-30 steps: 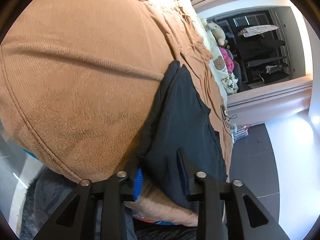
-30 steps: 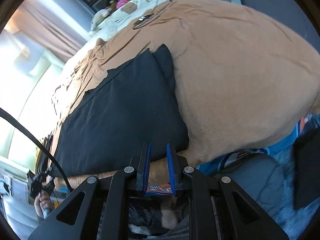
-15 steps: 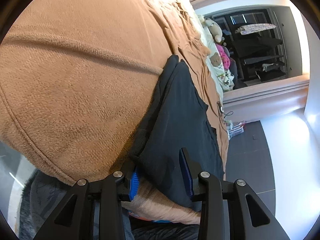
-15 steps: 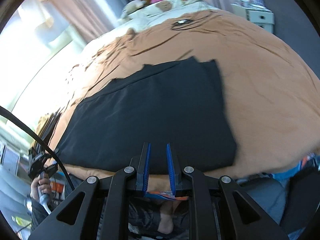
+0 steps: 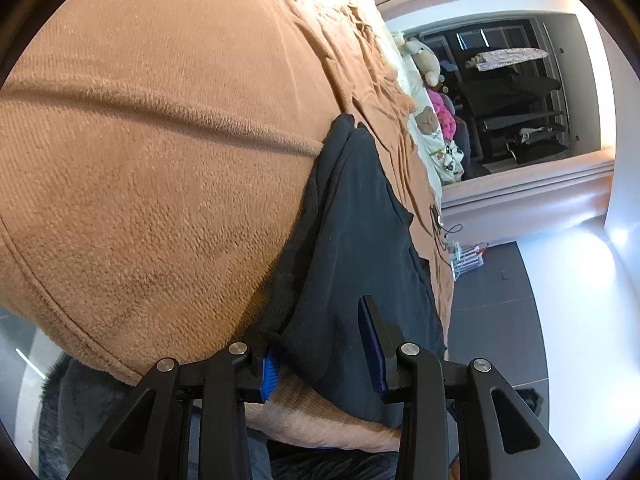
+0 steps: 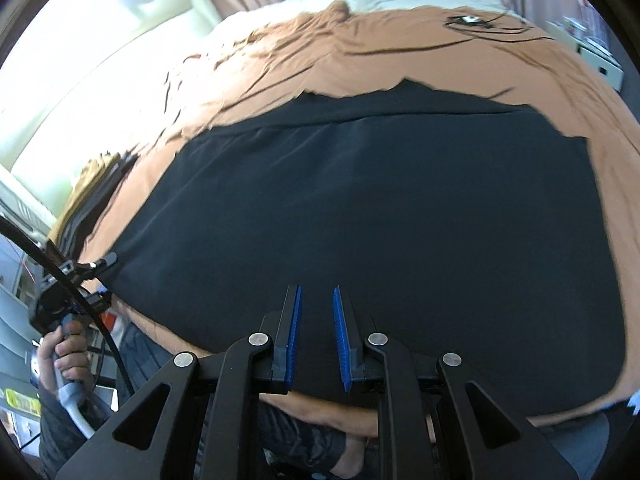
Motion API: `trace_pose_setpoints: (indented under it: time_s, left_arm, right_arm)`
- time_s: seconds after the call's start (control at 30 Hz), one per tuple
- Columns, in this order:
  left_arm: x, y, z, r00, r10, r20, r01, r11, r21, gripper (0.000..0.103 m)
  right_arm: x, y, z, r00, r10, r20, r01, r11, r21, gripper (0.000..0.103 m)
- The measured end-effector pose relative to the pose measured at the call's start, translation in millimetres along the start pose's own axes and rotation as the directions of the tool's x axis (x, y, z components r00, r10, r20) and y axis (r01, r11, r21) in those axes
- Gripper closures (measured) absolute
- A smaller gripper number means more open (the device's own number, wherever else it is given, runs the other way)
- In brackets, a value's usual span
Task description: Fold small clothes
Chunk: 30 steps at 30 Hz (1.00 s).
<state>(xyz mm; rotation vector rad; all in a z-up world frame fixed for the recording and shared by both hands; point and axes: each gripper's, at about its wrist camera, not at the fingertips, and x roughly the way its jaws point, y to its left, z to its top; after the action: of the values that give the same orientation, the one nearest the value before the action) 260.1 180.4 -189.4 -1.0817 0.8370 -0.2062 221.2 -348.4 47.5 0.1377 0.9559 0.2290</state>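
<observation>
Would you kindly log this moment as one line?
left claw: gripping garment corner | right claw: empty, above garment | garment flat on blanket

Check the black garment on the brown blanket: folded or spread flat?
Folded at least once. The black garment lies flat on the brown blanket, a second layer showing beyond its far edge; the left wrist view shows stacked layers at its corner.

A dark navy garment (image 6: 360,208) lies spread flat on the tan blanket (image 6: 400,48) near the bed's near edge, its far hem ragged; one corner bunches up into a thick fold at the left
</observation>
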Motion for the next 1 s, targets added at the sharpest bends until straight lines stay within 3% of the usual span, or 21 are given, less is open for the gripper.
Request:
trace_pose_setpoints:
  time_s: [0.33, 0.83, 1.0]
  left_arm:
    - [-1.8, 5.6, 1.8, 1.0, -0.008, -0.004, 0.008, 1.0, -0.011, 0.066]
    - [-4.1, 10.6, 4.0, 1.0, -0.012, -0.012, 0.011, 0.999, -0.043, 0.066]
    - [-3.4, 8.8, 6.1, 1.0, -0.016, -0.015, 0.015, 0.998, -0.055, 0.066]
  right_arm:
    - [84.8, 12.3, 47.2, 0.994, -0.077, -0.082, 0.077, 0.997, -0.005, 0.09]
    - [168.9, 2.7, 145.8, 0.971, -0.203, -0.124, 0.203, 0.979, -0.012, 0.09]
    - [191.4, -12.2, 169.5, 0.974, -0.178, -0.141, 0.188, 0.98, 0.06, 0.093]
